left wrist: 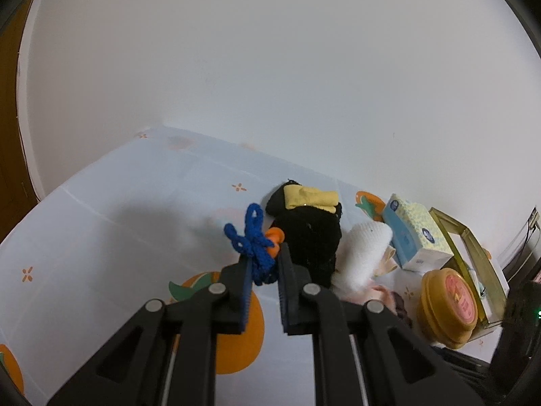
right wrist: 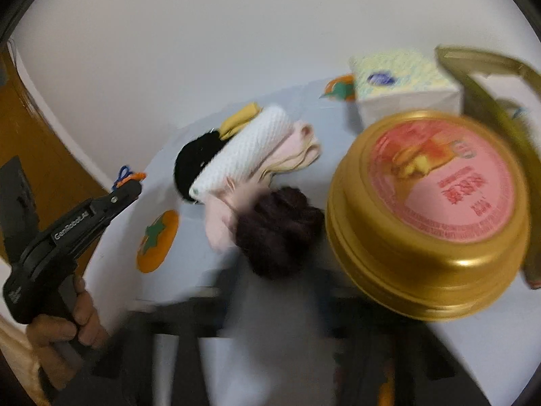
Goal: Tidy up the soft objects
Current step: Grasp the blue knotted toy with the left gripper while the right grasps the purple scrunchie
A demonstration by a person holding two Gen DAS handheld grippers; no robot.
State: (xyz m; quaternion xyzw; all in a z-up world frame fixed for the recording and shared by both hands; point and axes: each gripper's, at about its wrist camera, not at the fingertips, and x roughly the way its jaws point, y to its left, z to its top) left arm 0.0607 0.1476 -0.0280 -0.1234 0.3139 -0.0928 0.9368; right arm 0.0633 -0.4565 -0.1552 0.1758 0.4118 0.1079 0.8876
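Blue crocheted yarn piece point(left wrist: 252, 242) with an orange knitted bit point(left wrist: 275, 240) is clamped in the left gripper point(left wrist: 263, 270), jaws clenched on the yarn and lifted clear of the pale tablecloth printed with orange fruit point(left wrist: 101, 220). Likely held up so it can be carried off to wherever it belongs.

Rest of the soft things sit bunched together on the cloth: a black knitted item point(left wrist: 314, 237) with a folded yellow cloth point(left wrist: 311, 196) on top, a rolled white waffle-knit towel point(right wrist: 247, 149) touching it, folded pale pink cloths point(right wrist: 297, 149) beside that. Grouping looks deliberate.

Right gripper point(right wrist: 270, 291) is motion-blurred; a dark maroon fuzzy ball point(right wrist: 277, 230) lies at its tips. Jaws nearly closed, but whether they pinch the ball I cannot tell.

Non-soft things stand apart to the right: round gold tin with pink label point(right wrist: 429, 213), tissue box point(right wrist: 402, 94), gold-framed box point(left wrist: 473, 253).
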